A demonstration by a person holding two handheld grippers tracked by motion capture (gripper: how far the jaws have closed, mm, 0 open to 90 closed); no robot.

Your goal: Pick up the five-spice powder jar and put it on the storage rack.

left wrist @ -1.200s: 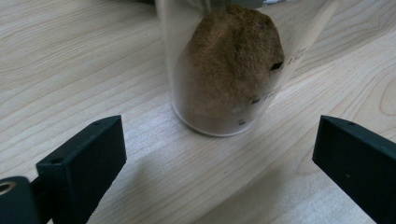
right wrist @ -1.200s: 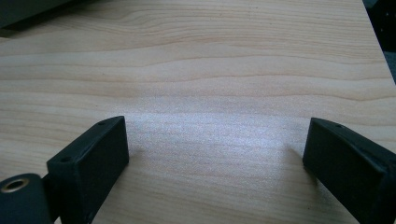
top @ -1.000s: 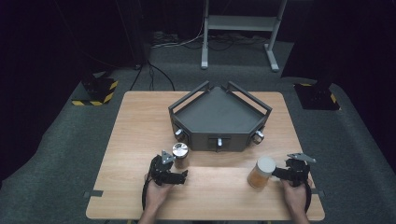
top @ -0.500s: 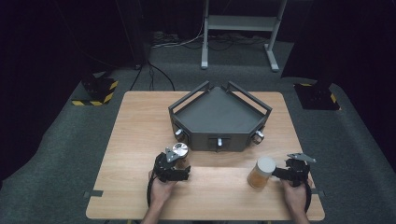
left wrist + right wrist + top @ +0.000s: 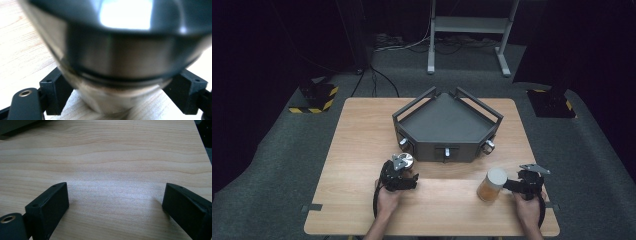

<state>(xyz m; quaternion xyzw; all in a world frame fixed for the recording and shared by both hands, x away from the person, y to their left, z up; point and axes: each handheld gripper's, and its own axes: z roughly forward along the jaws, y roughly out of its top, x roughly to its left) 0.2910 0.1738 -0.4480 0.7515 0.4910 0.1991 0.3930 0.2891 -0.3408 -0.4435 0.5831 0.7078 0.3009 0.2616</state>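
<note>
A dim lab or recording studio: one lit wooden table (image 5: 362,135) on grey carpet (image 5: 277,165), black surroundings, loose cables (image 5: 384,82), hazard-striped stand bases (image 5: 314,102), a metal frame (image 5: 467,25) behind.

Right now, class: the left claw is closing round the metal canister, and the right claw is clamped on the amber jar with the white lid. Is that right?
Not quite. The right claw stands open with only bare table between its jaws, as the right gripper view shows; the amber jar stands beside it. The left claw has indeed been closing round the metal canister.
</note>
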